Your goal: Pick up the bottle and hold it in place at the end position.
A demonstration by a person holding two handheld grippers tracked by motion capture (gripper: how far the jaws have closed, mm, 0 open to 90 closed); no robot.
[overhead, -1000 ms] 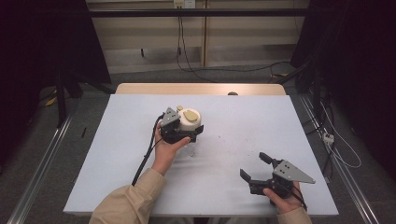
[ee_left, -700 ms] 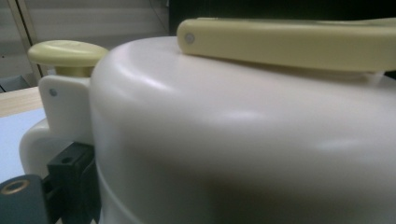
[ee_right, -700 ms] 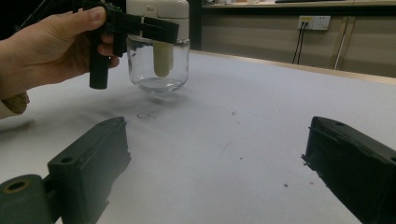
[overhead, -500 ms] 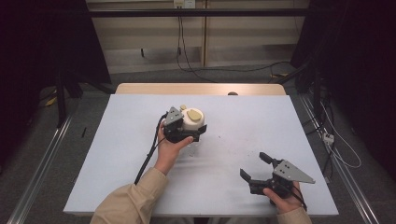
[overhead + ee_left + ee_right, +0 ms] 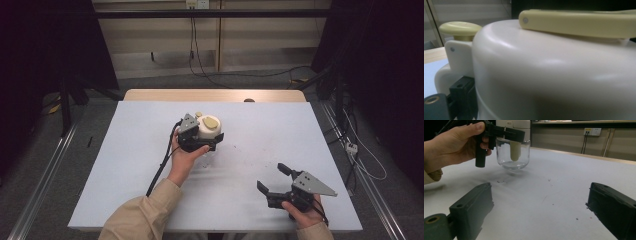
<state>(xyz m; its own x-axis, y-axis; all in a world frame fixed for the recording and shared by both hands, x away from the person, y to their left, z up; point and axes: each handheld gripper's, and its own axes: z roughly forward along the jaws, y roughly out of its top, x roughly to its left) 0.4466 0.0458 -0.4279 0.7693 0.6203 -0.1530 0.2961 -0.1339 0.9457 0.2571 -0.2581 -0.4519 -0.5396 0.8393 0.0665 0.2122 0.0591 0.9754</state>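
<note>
A small glass jar (image 5: 512, 157) with a cream-white top (image 5: 209, 127) and a pale yellow crank handle (image 5: 579, 22) hangs just above the white table (image 5: 125, 165), its shadow below it. My left gripper (image 5: 207, 137) is shut on the jar's top, just above the glass; its black jaws clamp it in the right gripper view too. A yellow knob (image 5: 460, 28) stands at the top's far side. Inside the glass hangs a cream part. My right gripper (image 5: 271, 177) rests open near the front right edge, with nothing between its jaws (image 5: 540, 187).
Small dark specks lie on the table between the jar and the right gripper. A wooden strip (image 5: 215, 95) runs along the far edge. Cables (image 5: 210, 75) trail on the floor behind, and metal rails (image 5: 40, 180) flank both sides.
The left gripper has carried the jar a little to the right and farther from the person. The right gripper has stayed put and open.
</note>
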